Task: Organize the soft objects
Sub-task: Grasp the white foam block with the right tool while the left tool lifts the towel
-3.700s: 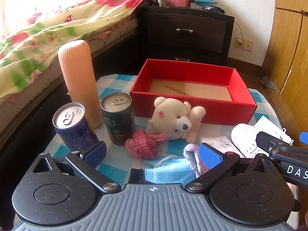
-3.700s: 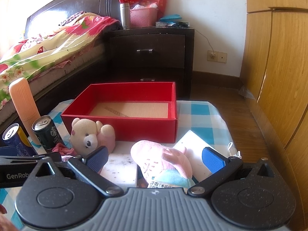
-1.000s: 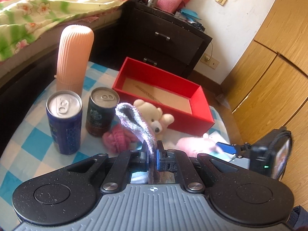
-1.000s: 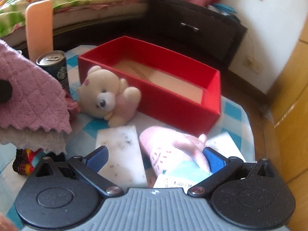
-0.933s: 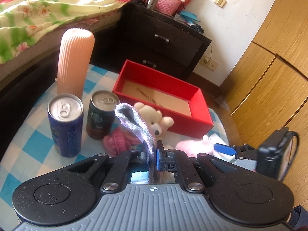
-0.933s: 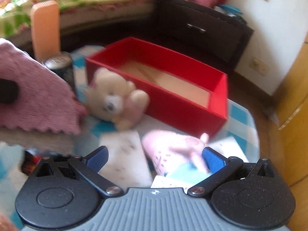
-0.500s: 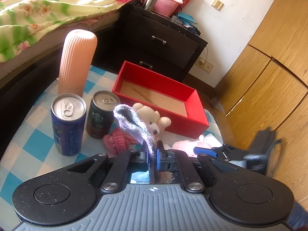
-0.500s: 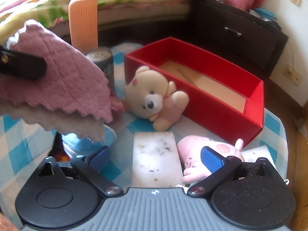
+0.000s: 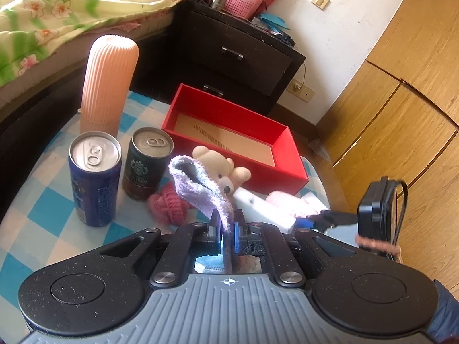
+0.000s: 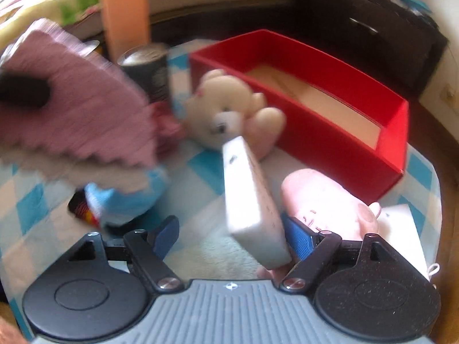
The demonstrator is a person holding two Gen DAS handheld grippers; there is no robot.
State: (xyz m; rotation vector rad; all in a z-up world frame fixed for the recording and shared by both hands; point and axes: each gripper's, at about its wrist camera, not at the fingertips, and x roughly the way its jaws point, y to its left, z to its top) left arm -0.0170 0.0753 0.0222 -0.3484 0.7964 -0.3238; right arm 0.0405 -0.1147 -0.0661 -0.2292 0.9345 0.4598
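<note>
My left gripper (image 9: 226, 233) is shut on a lilac towel (image 9: 200, 186) and holds it up above the table; it hangs at the left of the right wrist view (image 10: 74, 111). My right gripper (image 10: 229, 236) is open, low over the table, with a white sponge block (image 10: 252, 206) tilted up on edge against its right finger (image 10: 298, 238). A cream teddy bear (image 9: 218, 163) lies in front of the empty red box (image 9: 238, 140). A pink pig plush (image 10: 327, 206) lies right of the sponge. A pink knitted bundle (image 9: 169, 203) lies by the cans.
A blue can (image 9: 94, 180), a dark Starbucks can (image 9: 146, 163) and a tall peach ribbed bottle (image 9: 109, 83) stand at the table's left. A blue face mask (image 10: 126, 197) and dark striped cloth (image 10: 83, 209) lie under the towel. Bed, dresser and wardrobe surround the checked table.
My right gripper has moved left and down around the white sponge, which now stands tilted on edge instead of flat. My left gripper still holds the towel up.
</note>
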